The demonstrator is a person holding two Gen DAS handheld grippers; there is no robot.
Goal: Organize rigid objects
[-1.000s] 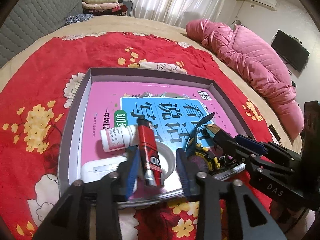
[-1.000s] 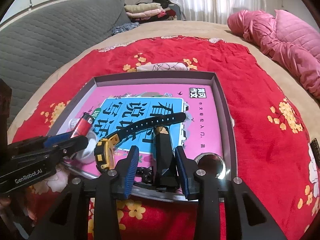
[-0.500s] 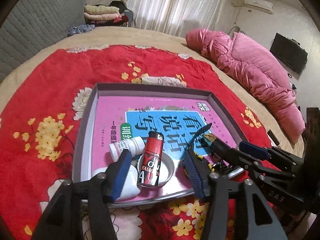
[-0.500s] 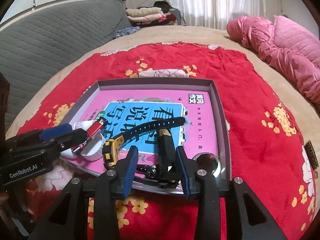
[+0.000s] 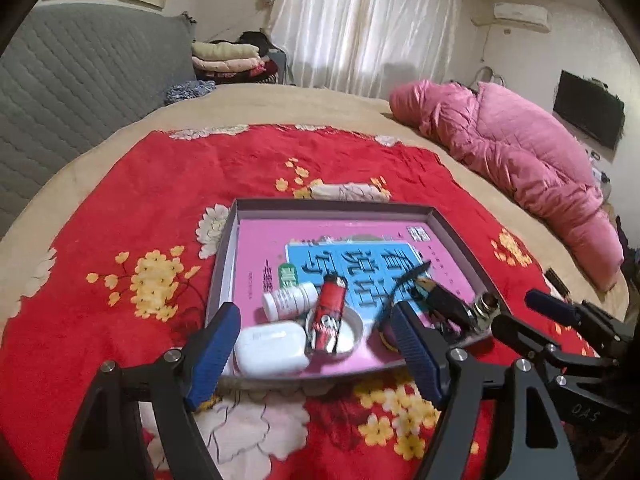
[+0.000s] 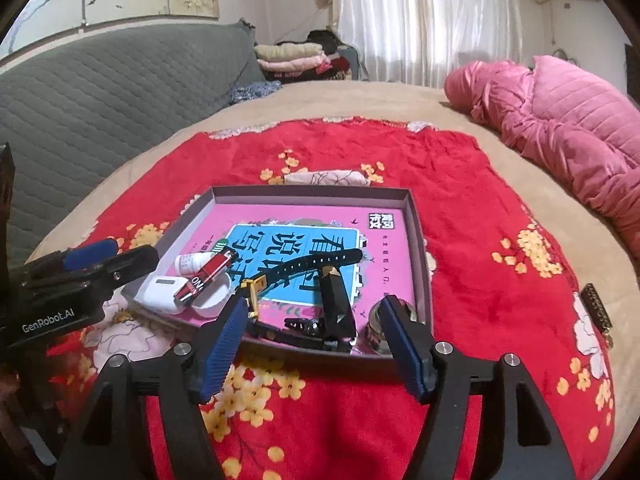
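Left wrist view: left gripper, blue-padded jaws spread wide and opening, nothing pressed between them; it hangs just short of the near rim of a shallow grey tray lying on a red floral blanket. Contents at the tray's near end, on a pink and blue book: white earbud case; red lighter propped across a white round lid; white pill bottle on its side, just behind the case. The right gripper enters from the right edge, above the tray's near right corner. Pink quilt heaped at the far right of the bed. Right wrist view: right gripper, jaws apart and opening, empty, poised over the tray's near rim. Directly beyond it: black folded knife-like item lying lengthwise; black watch strap with yellow case running diagonally over the book; small round metal tin at the near right corner. Lighter, earbud case and pill bottle grouped at the near left corner, beside the left gripper.
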